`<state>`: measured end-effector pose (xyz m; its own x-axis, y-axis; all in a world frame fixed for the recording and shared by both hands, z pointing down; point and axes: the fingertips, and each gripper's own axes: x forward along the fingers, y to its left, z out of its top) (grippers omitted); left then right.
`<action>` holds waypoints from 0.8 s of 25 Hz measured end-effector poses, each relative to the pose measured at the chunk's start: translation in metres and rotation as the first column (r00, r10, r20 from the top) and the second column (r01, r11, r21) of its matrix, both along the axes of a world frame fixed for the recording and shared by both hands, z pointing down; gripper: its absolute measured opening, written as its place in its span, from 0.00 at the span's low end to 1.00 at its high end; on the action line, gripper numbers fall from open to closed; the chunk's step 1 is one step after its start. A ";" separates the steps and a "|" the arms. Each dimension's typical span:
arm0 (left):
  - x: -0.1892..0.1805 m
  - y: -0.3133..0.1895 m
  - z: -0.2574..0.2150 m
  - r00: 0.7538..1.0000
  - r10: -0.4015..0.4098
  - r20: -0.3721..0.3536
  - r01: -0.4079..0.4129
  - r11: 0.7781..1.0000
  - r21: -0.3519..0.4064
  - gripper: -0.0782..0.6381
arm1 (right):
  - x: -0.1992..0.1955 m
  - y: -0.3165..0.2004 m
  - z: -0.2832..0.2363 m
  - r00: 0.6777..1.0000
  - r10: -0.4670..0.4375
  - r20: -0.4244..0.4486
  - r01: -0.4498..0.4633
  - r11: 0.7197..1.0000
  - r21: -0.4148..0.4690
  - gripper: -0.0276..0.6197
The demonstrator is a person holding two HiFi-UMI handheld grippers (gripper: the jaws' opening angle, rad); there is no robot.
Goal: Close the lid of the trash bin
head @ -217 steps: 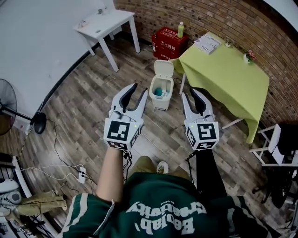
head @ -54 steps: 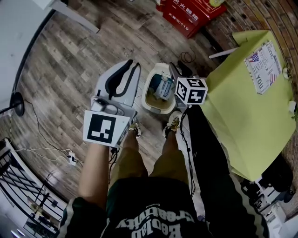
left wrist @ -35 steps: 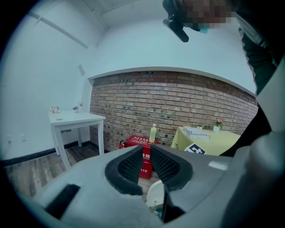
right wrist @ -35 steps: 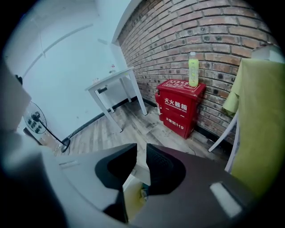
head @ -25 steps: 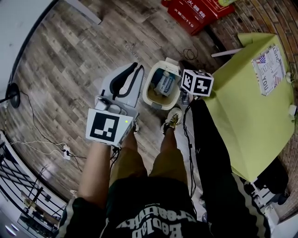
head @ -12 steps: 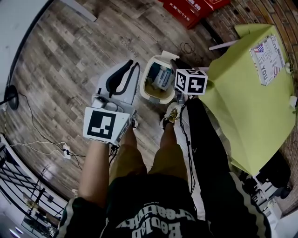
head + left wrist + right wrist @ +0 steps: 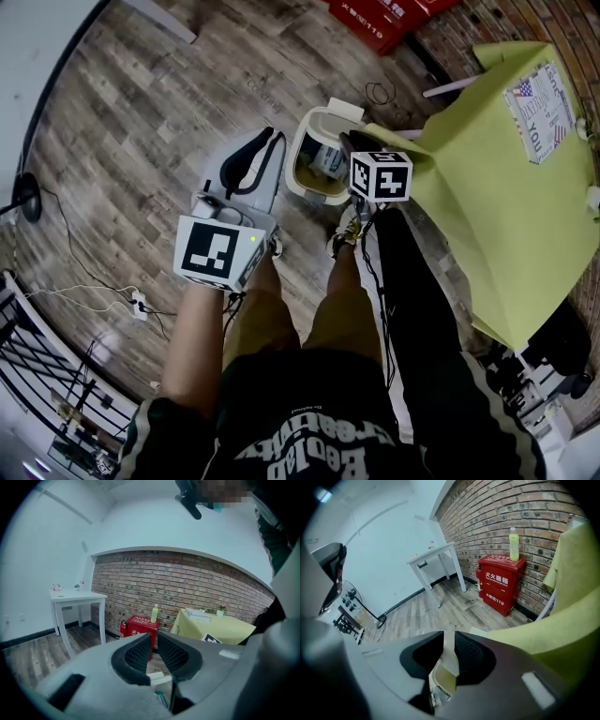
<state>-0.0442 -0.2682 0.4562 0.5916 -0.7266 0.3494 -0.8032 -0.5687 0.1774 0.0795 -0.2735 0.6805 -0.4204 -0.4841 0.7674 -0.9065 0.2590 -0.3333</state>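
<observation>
At lower-left ctr of the head view the left gripper (image 7: 153, 640) is held idle. Its jaws are seen nearly together w/ only a narrow slit, and nothing is in it. Just right of it, at upper ctr, the trash bin (image 7: 296, 178) is found open on the floor, w/ the lid (image 7: 449, 658) stood up at its far rim. The right gripper (image 7: 449, 634) is set over that lid. Its jaws have just been opening and are moderately parted, w/ the lid taken between them (laid against one pad; no squeeze is seen). For the step to be done well, the lid should be tipped towards the bin mouth and followed down, the table (image 7: 487, 178) at right being avoided.
</observation>
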 end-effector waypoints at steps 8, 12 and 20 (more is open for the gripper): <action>0.002 0.018 0.013 1.000 0.022 0.018 -0.022 0.999 -0.029 0.18 | -0.004 0.026 0.009 1.000 -0.010 0.011 0.011 1.000 -0.018 0.18; -0.001 0.022 0.016 1.000 0.021 0.013 -0.021 0.999 -0.035 0.18 | -0.009 0.038 0.017 1.000 -0.015 0.021 0.016 0.999 -0.033 0.18; -0.002 0.024 0.024 0.999 0.022 0.041 -0.020 0.999 -0.036 0.18 | -0.021 0.060 0.030 0.999 -0.051 0.006 0.051 0.997 -0.057 0.16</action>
